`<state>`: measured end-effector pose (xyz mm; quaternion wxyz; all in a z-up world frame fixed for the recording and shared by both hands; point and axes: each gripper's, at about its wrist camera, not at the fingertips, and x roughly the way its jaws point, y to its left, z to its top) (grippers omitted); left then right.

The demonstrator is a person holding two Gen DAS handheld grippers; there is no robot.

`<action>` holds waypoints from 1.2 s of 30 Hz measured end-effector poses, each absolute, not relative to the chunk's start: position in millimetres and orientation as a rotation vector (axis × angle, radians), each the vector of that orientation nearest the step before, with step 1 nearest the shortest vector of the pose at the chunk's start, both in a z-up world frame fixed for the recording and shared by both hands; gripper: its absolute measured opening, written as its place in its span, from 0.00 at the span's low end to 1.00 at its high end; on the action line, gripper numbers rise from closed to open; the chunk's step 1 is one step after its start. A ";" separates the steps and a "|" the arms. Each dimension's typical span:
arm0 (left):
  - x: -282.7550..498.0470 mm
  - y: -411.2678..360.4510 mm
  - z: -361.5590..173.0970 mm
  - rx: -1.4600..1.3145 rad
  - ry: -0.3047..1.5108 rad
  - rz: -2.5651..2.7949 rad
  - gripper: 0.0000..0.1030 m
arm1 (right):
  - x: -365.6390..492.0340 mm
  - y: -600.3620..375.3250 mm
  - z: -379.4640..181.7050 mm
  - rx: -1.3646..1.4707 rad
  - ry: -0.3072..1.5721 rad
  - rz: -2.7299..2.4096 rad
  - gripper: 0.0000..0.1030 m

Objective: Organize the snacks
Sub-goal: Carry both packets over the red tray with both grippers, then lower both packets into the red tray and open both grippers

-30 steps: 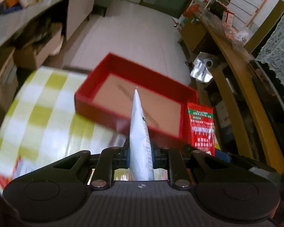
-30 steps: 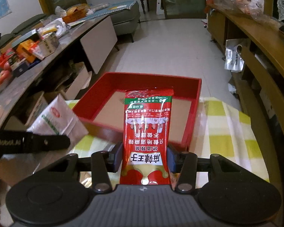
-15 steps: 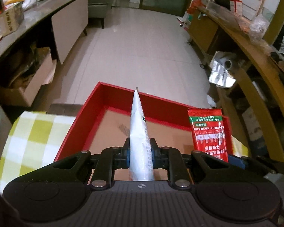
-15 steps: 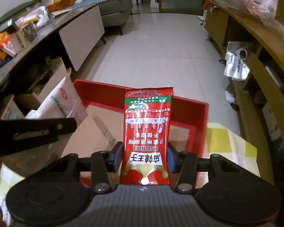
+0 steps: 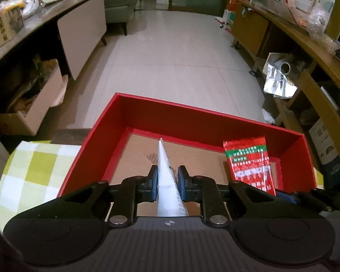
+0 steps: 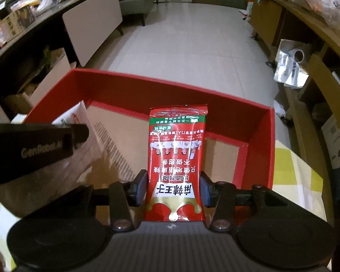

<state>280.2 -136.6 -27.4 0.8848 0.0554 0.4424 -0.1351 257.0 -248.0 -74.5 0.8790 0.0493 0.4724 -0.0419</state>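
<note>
Two tongs, two packets, one red box (image 5: 206,122) on green-checked cloth (image 5: 34,172).
Left tongs (image 5: 167,182): clamped on white snack packet (image 5: 167,181), held edge-on above box floor.
Right tongs (image 6: 173,191): gripping red snack packet (image 6: 176,158), over box interior.

The red box's (image 5: 206,122) cardboard floor lies bare below my tools; its walls hem the sides, and my left tool (image 6: 34,145) crowds the right tool's (image 6: 173,188) left.
</note>
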 end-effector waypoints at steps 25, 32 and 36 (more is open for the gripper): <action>304.8 -141.7 -61.8 0.321 0.832 -0.152 0.43 | 255.9 -244.6 -77.2 0.082 0.952 -0.071 0.51; 301.1 -139.8 -38.5 0.300 0.810 -0.140 0.50 | 247.4 -249.9 -61.3 0.083 0.928 -0.096 0.51; 292.4 -139.8 -25.9 0.297 0.801 -0.162 0.51 | 239.9 -253.4 -51.3 0.093 0.924 -0.106 0.51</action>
